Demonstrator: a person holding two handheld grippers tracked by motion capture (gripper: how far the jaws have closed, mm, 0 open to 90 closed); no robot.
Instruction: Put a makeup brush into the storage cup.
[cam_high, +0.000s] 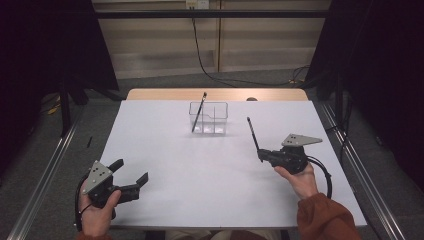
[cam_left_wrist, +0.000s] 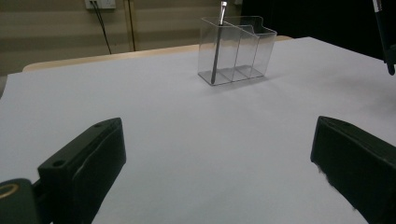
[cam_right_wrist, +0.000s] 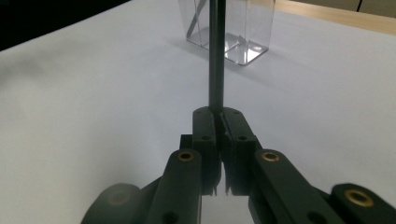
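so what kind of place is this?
Probably a lab recording booth, not a home: black curtains flank a bare white table, metal rails run along the floor, and each hand holds a gripper.

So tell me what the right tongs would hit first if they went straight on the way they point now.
Probably the clear organizer. In the right gripper view, the right tongs, shut on a dark pen, aim up the white table at it, with bare table between. Depth is unclear, so they might pass beside it.
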